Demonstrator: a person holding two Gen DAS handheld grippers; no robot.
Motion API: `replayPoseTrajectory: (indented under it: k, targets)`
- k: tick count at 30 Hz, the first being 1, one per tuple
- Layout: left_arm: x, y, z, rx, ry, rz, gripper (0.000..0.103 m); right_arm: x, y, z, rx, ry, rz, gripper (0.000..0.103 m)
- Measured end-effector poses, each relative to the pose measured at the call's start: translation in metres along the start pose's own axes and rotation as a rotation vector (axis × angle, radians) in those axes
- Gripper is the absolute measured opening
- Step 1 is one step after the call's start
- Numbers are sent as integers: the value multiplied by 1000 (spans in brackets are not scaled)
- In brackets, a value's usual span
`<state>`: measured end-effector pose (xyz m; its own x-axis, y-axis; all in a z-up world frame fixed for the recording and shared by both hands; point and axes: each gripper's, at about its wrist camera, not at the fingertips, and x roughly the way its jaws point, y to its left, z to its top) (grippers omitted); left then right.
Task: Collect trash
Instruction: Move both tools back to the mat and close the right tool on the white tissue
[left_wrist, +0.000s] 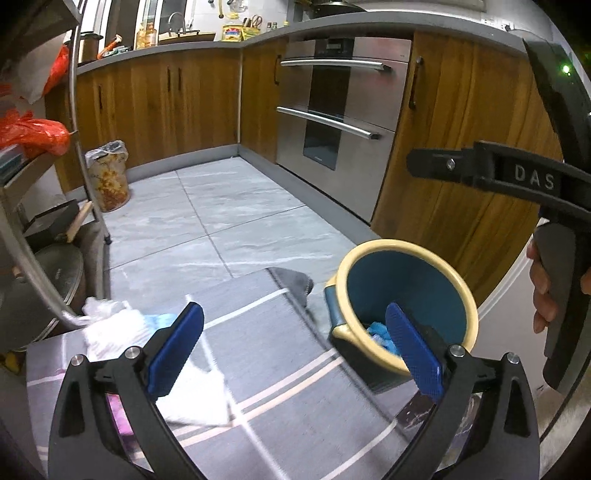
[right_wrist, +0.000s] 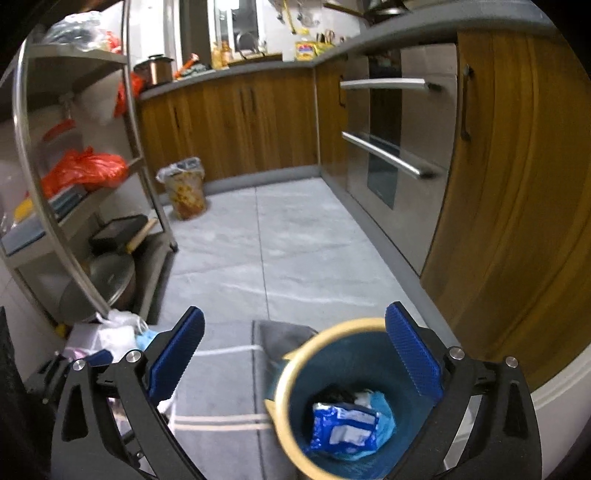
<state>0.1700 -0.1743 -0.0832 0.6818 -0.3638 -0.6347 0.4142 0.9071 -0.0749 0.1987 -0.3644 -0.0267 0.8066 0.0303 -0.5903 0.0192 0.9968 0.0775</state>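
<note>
both claws are spread wide and hold nothing. the left gripper (left_wrist: 295, 347) hangs over the grey mat (left_wrist: 280, 369) near white paper (left_wrist: 110, 328). the right gripper (right_wrist: 295, 350) hovers above the bin (right_wrist: 295, 354), which holds a blue wrapper (right_wrist: 343, 424).

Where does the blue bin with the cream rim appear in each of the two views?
Left wrist view: the blue bin is at lower right, on the floor beside the grey mat.
Right wrist view: the blue bin is at bottom centre, seen from above, trash inside.
Shared landmark: the steel oven.
</note>
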Motion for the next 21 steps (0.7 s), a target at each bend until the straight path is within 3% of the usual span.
replayPoseTrajectory:
  k: [11,16,21]
  targets:
    - [-55,54,-22,-28,-5,132,97,3,60,0,-37,13,171,98]
    - [-71,100,-41,-140,12,220,97,7,103,-2,-96,40,214,98]
    - [-81,134,-56,-217,32,293,97,16,135,-5,-77,73,251,98]
